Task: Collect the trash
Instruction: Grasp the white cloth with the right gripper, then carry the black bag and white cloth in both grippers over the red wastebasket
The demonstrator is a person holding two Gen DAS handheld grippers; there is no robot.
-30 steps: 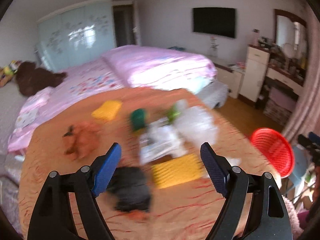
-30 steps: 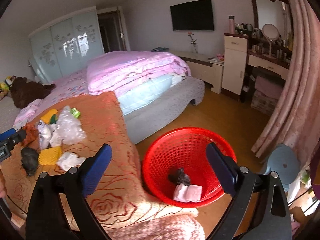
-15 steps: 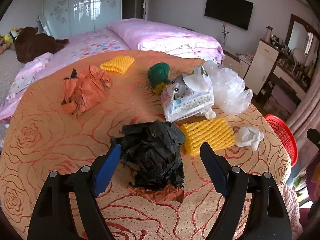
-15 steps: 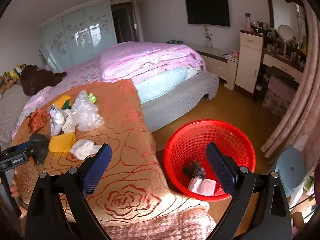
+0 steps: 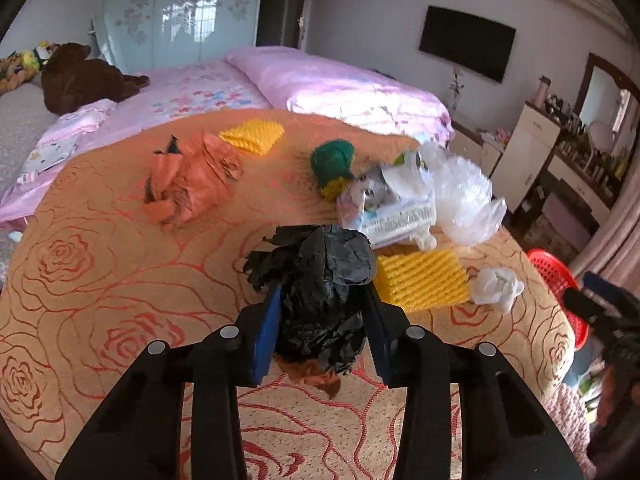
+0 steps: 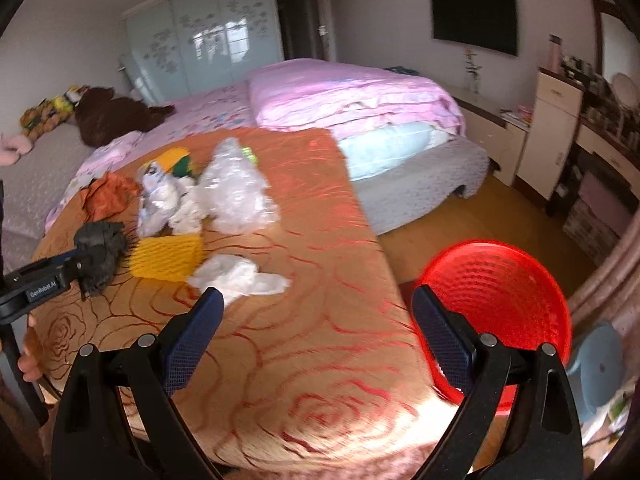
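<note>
My left gripper (image 5: 322, 316) is shut on a crumpled black plastic bag (image 5: 324, 276) on the orange rose-patterned table (image 5: 100, 280); it also shows in the right wrist view (image 6: 98, 254). Other trash lies beyond it: a yellow foam net (image 5: 422, 280), a white tissue wad (image 5: 496, 288), a printed white bag (image 5: 394, 204), clear plastic film (image 5: 464, 196), an orange bag (image 5: 192, 176), a green ball (image 5: 332, 160). My right gripper (image 6: 316, 328) is open and empty above the table's near right edge. The red basket (image 6: 500, 288) stands on the floor to its right.
A bed with a pink quilt (image 6: 352, 92) stands behind the table. A second yellow foam net (image 5: 252, 136) lies at the table's far side. A dresser (image 6: 560, 120) and vanity line the right wall. A blue stool (image 6: 600, 364) sits beside the basket.
My left gripper moved forward and closed on the black bag. My right gripper swung left from over the basket toward the table.
</note>
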